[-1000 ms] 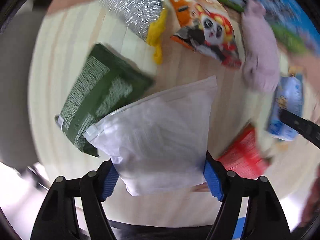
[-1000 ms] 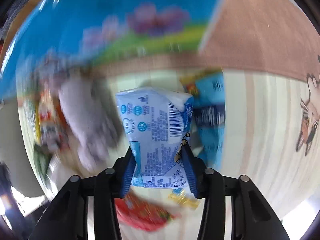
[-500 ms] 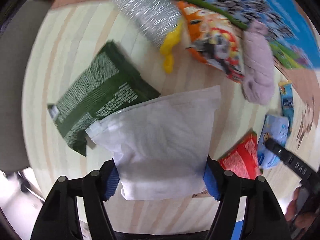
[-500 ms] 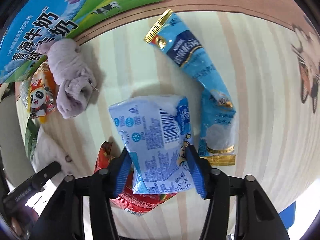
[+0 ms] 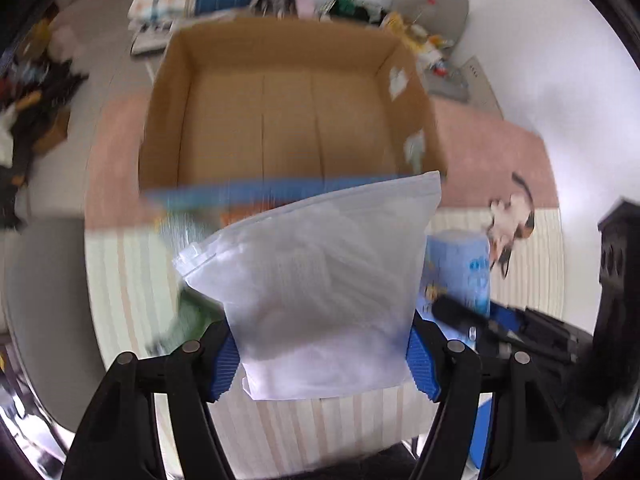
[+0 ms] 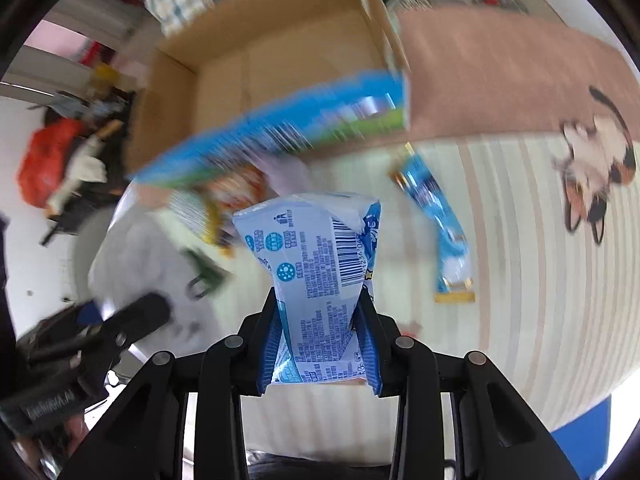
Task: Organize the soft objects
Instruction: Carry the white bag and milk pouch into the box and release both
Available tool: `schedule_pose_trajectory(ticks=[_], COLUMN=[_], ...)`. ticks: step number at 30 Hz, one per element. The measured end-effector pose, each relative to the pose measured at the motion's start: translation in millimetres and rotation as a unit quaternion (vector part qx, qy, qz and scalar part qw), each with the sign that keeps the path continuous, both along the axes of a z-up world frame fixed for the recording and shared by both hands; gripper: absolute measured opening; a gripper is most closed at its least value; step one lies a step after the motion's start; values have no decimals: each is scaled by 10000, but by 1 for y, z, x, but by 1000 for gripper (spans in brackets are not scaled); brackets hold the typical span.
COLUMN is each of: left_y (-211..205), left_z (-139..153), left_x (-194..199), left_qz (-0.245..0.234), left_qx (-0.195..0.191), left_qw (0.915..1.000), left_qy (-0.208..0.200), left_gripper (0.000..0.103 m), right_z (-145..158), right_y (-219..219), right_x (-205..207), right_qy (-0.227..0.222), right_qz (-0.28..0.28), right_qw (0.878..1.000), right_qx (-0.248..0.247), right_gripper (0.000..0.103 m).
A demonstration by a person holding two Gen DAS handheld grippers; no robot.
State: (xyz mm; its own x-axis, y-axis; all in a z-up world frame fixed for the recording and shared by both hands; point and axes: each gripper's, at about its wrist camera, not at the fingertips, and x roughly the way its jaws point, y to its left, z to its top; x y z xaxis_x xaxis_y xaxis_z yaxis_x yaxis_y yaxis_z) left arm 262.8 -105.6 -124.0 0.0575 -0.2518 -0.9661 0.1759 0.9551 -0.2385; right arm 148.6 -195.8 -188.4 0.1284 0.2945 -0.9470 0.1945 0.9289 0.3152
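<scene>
My left gripper (image 5: pixel 324 364) is shut on a frosted white zip bag (image 5: pixel 320 280) and holds it up in front of an open cardboard box (image 5: pixel 280 120). My right gripper (image 6: pixel 320 348) is shut on a light blue tissue pack (image 6: pixel 316 272) and holds it above the striped table. The box also shows in the right wrist view (image 6: pixel 256 60), its floor bare. The right gripper and its blue pack show at the right of the left wrist view (image 5: pixel 460 272). The left gripper shows at the lower left of the right wrist view (image 6: pixel 100 332).
A long blue snack packet (image 6: pixel 440 232) lies on the striped table (image 6: pixel 520 240). Blurred snack bags (image 6: pixel 224 200) lie near the box's blue printed front. A pink mat with a cat figure (image 6: pixel 596 160) lies beyond. Floor clutter (image 5: pixel 28 92) is at the left.
Both grippers have lifted and tilted up from looking down at the table to facing the open box. Each still holds its item.
</scene>
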Motion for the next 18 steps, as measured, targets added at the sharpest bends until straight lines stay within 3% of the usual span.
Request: schedule_pose_trajectory(ticks=[3, 5, 9, 18], left_y=[-1, -8, 2, -11], left_z=[-2, -7, -66, -164], left_x=[50, 84, 146, 237], left_qz=[-70, -81, -163, -179], left_qx=[186, 188, 225, 517], left_qw=[9997, 9998, 9991, 9935], left_qy=[-123, 6, 316, 998], left_gripper=[68, 68, 68, 68], right_z=[30, 37, 22, -76], right_y=[1, -2, -8, -27], right_x=[43, 78, 143, 287], right_qy=[-226, -333, -341, -17], right_qz=[58, 82, 101, 456], right_qw=[9997, 9994, 9994, 9979], right_qx=[109, 25, -30, -461], right_gripper=[37, 37, 37, 36])
